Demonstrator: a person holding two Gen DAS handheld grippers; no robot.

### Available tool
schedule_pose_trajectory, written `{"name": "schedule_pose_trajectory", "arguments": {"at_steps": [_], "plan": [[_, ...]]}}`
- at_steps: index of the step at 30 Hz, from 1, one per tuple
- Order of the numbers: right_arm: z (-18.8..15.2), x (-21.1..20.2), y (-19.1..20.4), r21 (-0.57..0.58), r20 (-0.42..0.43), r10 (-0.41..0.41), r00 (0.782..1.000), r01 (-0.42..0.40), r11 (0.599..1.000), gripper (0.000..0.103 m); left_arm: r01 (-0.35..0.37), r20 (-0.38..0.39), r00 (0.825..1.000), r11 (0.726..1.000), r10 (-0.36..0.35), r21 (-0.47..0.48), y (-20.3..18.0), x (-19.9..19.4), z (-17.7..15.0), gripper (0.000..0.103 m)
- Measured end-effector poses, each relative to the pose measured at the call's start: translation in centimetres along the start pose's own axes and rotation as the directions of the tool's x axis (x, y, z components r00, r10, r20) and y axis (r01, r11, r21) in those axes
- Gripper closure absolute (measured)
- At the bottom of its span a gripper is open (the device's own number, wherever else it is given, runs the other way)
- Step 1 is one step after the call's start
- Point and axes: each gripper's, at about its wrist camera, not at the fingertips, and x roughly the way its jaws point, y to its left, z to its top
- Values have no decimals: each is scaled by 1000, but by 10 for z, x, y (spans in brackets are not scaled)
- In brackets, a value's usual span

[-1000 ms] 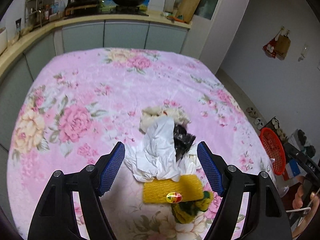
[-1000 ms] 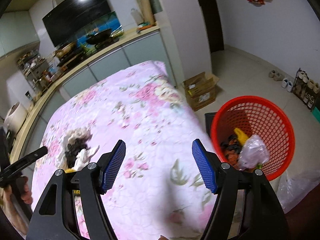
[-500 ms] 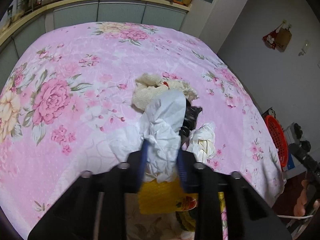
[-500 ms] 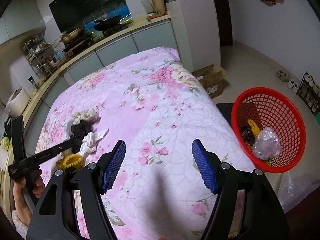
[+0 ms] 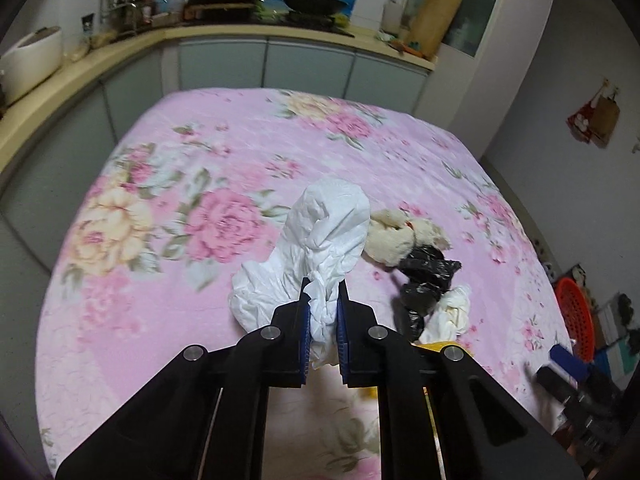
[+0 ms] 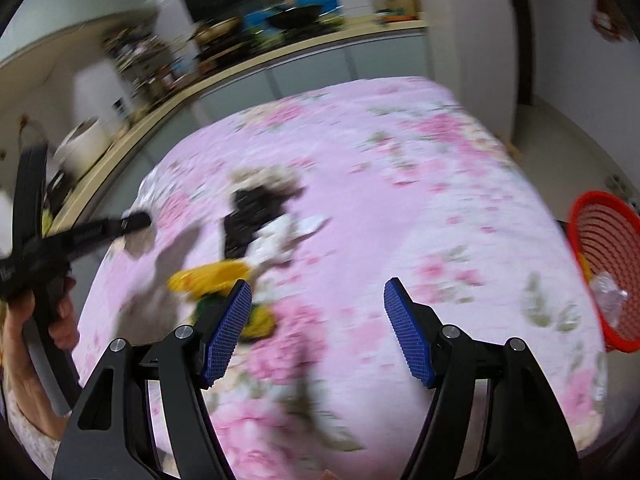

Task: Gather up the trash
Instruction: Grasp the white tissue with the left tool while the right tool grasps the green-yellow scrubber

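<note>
My left gripper [image 5: 323, 312] is shut on a crumpled white tissue [image 5: 320, 232], which stands up above the pink floral cloth [image 5: 200, 160]. To its right lie a beige wad [image 5: 396, 236], a black plastic scrap [image 5: 426, 280], a smaller white wad [image 5: 452, 312] and a yellow net scrap [image 5: 434, 346], mostly hidden behind the jaw. My right gripper [image 6: 318, 332] is open over the cloth, with nothing between its pads. In its blurred view the black scrap [image 6: 252, 212] and the yellow net [image 6: 208, 276] lie ahead to the left. A red mesh basket [image 6: 600, 264] stands off the right edge.
A kitchen counter [image 5: 100, 56] with cabinets, a stove and pans wraps the far side. The red basket [image 5: 572, 312] sits on the floor at the right, with a shoe rack behind it. A person's hand [image 6: 60, 312] holds the left gripper's handle.
The left jaws closed on the white tissue and lifted it off the pile. The right gripper swung left from the red basket toward the trash pile, still open.
</note>
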Motion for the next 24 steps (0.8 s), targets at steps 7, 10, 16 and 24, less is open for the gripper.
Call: {"name": "schedule_pose_trajectory", "arguments": {"at_steps": [7, 10, 16, 24], "plan": [[-12, 21, 53, -121, -14, 31, 999, -33, 992, 22, -9, 21, 1000, 1000, 10, -27, 8, -17, 7, 93], [-16, 35, 67, -158, -35, 25, 999, -30, 987, 22, -12, 32, 999, 1000, 12, -22, 6, -24, 8, 93], [-20, 58, 77, -196, -66, -15, 998, 2, 981, 22, -11, 26, 1000, 1000, 12, -20, 5, -23, 8, 93], [-23, 64, 67, -173, -90, -11, 996, -4, 985, 44, -10, 24, 1000, 1000, 11, -21, 4, -23, 7, 93]]}}
